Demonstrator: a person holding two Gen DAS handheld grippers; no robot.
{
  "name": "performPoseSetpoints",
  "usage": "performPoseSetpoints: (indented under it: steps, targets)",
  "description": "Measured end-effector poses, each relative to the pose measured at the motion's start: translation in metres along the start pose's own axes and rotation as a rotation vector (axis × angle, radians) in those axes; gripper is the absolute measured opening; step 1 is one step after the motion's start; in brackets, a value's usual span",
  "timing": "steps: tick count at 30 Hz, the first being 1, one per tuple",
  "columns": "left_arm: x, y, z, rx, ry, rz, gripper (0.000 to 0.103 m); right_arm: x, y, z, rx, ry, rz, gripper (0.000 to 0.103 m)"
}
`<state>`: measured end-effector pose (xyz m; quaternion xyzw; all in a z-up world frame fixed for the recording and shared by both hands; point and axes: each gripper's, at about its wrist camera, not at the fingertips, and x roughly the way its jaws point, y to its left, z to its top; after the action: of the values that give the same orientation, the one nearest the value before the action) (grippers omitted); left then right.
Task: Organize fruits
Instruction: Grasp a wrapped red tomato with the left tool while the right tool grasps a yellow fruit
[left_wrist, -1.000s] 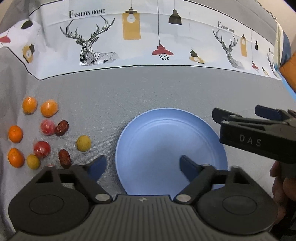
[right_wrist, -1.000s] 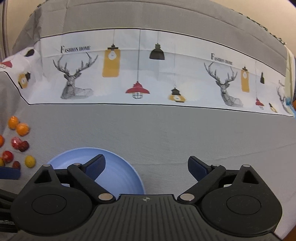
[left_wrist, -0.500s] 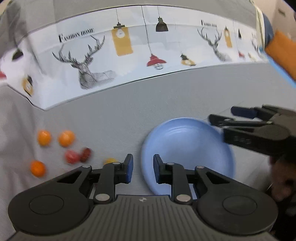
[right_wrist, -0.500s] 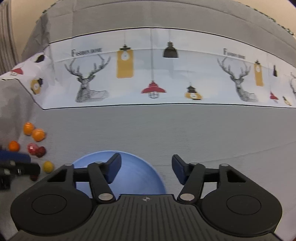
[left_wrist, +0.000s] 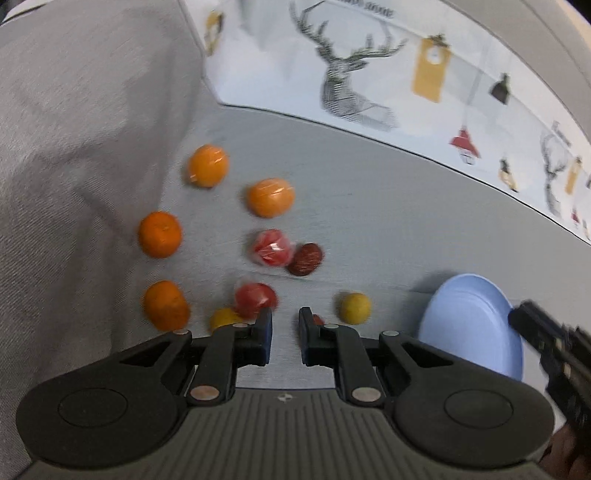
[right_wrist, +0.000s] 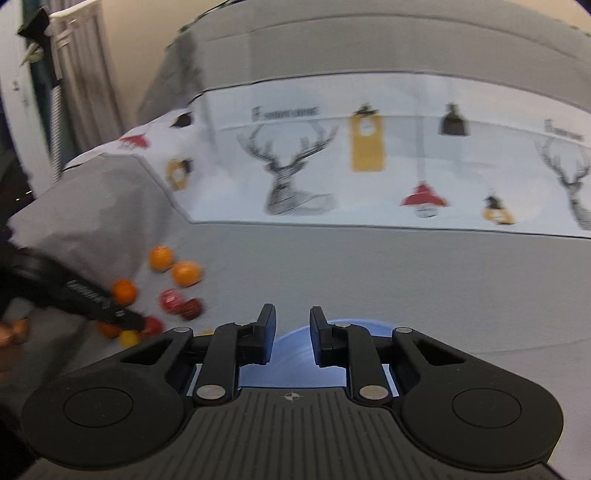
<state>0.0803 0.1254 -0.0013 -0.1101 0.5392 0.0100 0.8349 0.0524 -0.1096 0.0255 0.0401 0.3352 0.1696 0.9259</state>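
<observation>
Small fruits lie scattered on the grey cloth in the left wrist view: several oranges (left_wrist: 270, 197), two red wrapped fruits (left_wrist: 271, 248), a dark red date (left_wrist: 306, 259) and two yellow fruits (left_wrist: 355, 308). My left gripper (left_wrist: 285, 314) hovers just short of them. Its jaws are closing, drawn nearly together with nothing between them. The blue plate (left_wrist: 469, 325) lies at lower right, with my right gripper (left_wrist: 524, 317) over its edge. In the right wrist view my right gripper (right_wrist: 293, 314) is closing over the plate (right_wrist: 369, 324), empty. The left gripper (right_wrist: 129, 319) reaches the fruits (right_wrist: 186, 274).
A white band printed with deer and lamps (left_wrist: 354, 88) crosses the grey tablecloth beyond the fruit. The cloth rises in a fold (left_wrist: 92, 147) left of the oranges. A hand (left_wrist: 565, 450) shows at lower right. Furniture (right_wrist: 55, 92) stands beyond the table's left end.
Both grippers went from wide open to nearly closed. The left one swung left from over the plate to the fruit cluster and rolled. The right one turned left, staying over the plate.
</observation>
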Motion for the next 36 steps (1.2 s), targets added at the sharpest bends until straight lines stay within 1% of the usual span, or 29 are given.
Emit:
performPoseSetpoints:
  steps: [2, 4, 7, 10, 12, 15, 18, 20, 23, 27, 30, 31, 33, 34, 35, 36]
  targets:
    - [0.002, 0.007, 0.003, -0.046, 0.010, 0.011, 0.023, 0.005, 0.010, -0.003, -0.017, 0.023, 0.045, 0.022]
    - [0.004, 0.016, 0.006, -0.095, 0.021, 0.022, 0.032, 0.012, 0.024, -0.007, -0.061, 0.045, 0.083, 0.022]
    - [0.008, 0.024, 0.007, -0.135, 0.037, 0.058, 0.041, 0.020, 0.042, -0.012, -0.118, 0.073, 0.112, 0.025]
    - [0.014, 0.024, 0.009, -0.128, 0.056, 0.082, 0.042, 0.030, 0.054, -0.013, -0.152, 0.085, 0.128, 0.035]
    - [0.017, 0.021, 0.009, -0.112, 0.064, 0.102, 0.043, 0.038, 0.058, -0.012, -0.155, 0.087, 0.124, 0.045]
    - [0.020, 0.020, 0.008, -0.089, 0.074, 0.127, 0.047, 0.055, 0.064, -0.009, -0.143, 0.104, 0.122, 0.052]
    - [0.024, 0.017, 0.007, -0.061, 0.085, 0.154, 0.047, 0.076, 0.071, -0.007, -0.159, 0.119, 0.102, 0.059]
    - [0.027, 0.016, 0.007, -0.050, 0.093, 0.161, 0.047, 0.089, 0.075, -0.008, -0.176, 0.131, 0.084, 0.061]
    - [0.031, 0.014, 0.006, -0.032, 0.103, 0.174, 0.047, 0.108, 0.076, -0.009, -0.189, 0.168, 0.067, 0.061]
    - [0.033, 0.014, 0.007, -0.029, 0.108, 0.173, 0.047, 0.123, 0.077, -0.014, -0.190, 0.209, 0.068, 0.061]
    - [0.027, 0.019, 0.010, -0.061, 0.069, 0.137, 0.048, 0.127, 0.078, -0.016, -0.206, 0.229, 0.069, 0.058]
    - [0.025, 0.019, 0.013, -0.071, 0.053, 0.124, 0.050, 0.127, 0.078, -0.017, -0.216, 0.227, 0.063, 0.056]
    - [0.022, 0.018, 0.015, -0.083, 0.026, 0.101, 0.054, 0.126, 0.078, -0.017, -0.225, 0.222, 0.061, 0.042]
    - [0.021, 0.017, 0.016, -0.085, 0.019, 0.089, 0.054, 0.125, 0.078, -0.016, -0.223, 0.223, 0.065, 0.039]
    - [0.022, 0.014, 0.017, -0.083, 0.018, 0.080, 0.054, 0.125, 0.077, -0.016, -0.220, 0.224, 0.071, 0.033]
    - [0.023, 0.011, 0.017, -0.077, 0.018, 0.076, 0.055, 0.124, 0.077, -0.015, -0.218, 0.225, 0.075, 0.030]
